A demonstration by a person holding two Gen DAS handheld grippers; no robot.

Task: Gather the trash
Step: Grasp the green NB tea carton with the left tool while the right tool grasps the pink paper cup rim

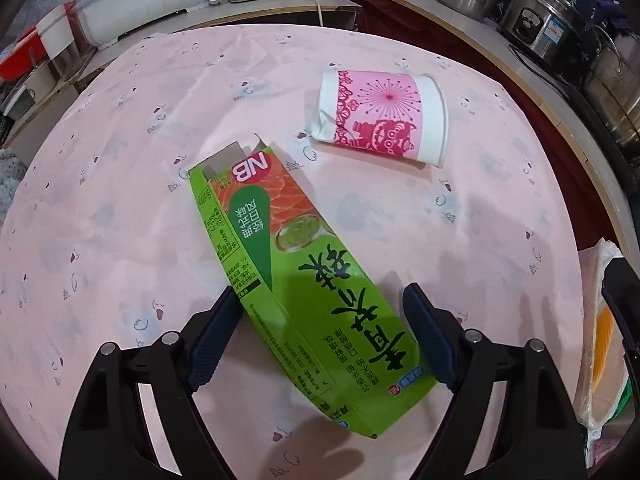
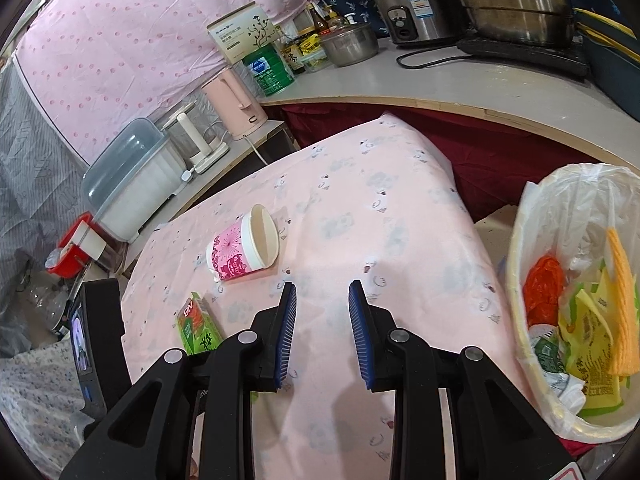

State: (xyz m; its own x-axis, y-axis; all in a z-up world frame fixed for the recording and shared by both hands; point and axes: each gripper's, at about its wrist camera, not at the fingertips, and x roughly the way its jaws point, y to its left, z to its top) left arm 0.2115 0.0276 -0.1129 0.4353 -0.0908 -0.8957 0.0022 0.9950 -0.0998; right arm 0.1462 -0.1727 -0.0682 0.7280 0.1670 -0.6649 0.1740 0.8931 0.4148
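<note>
A flattened green snack box [image 1: 288,240] lies on the pink tablecloth [image 1: 112,208], open end away from me. My left gripper [image 1: 320,292] points down over its near half, jaws wide, the box between the fingers; the right pad stands clear of it. A pink-and-white paper cup [image 1: 380,116] lies on its side beyond the box. In the right wrist view the cup [image 2: 240,248] and the box [image 2: 196,326] sit to the left of my right gripper [image 2: 321,285], which hangs above bare cloth with a narrow gap and nothing between its fingers.
A bin lined with a white plastic bag [image 2: 520,248] stands at the table's right edge, holding wrappers and orange and yellow scraps. Behind the table a counter [image 2: 400,80] carries pots, a rice cooker, jars and a pink kettle [image 2: 236,104]. A lidded plastic container [image 2: 132,184] sits at the left.
</note>
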